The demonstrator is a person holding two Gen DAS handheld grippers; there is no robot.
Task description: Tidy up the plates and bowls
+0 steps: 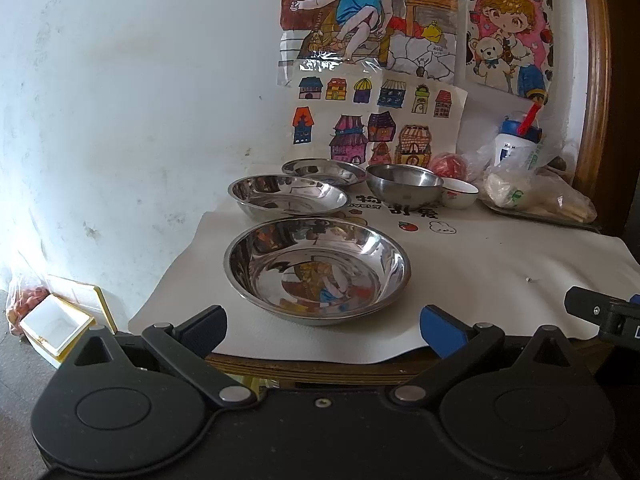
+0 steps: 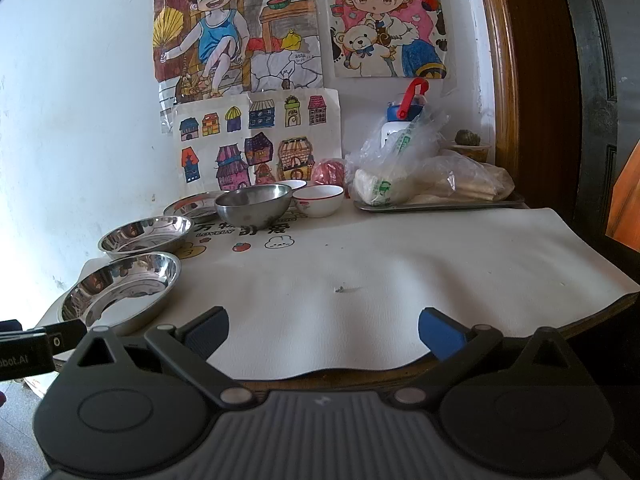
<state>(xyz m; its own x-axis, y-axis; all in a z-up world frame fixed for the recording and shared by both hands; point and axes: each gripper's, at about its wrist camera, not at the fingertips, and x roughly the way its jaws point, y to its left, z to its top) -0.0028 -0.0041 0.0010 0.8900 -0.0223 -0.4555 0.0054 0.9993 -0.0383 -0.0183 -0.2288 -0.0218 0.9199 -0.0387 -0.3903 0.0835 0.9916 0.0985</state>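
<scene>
Stainless steel everywhere, and that is my first worry: the near steel plate (image 1: 317, 270) sits on the white mat (image 1: 500, 264) straight ahead of my left gripper (image 1: 323, 326), its rim thin, sloped and slick. My left jaws stand wide apart with nothing between them, and my right gripper (image 2: 323, 330) is equally spread and empty over bare mat, with that plate off to its left.

The rest of the ware runs back toward the wall: a second steel plate (image 1: 288, 197) just behind the first, a third steel plate (image 1: 324, 171) beyond it, then a deep steel bowl (image 1: 404, 185) with a white ceramic bowl (image 1: 460, 193) beside it. From the right wrist view a second white bowl (image 2: 291, 185) peeks out behind the steel one.

What could go wrong, as I judge it: pinching the near rim too shallowly could let the plate slide out or tip. Pushing instead of lifting could shove it into the second plate, or drag the mat, which overhangs the table edge and looks free to shift. The ceramic bowls sit close to the bagged food (image 2: 400, 176) on its tray, so a wide approach there could snag plastic. With my grippers side by side, I must also keep them from colliding.
</scene>
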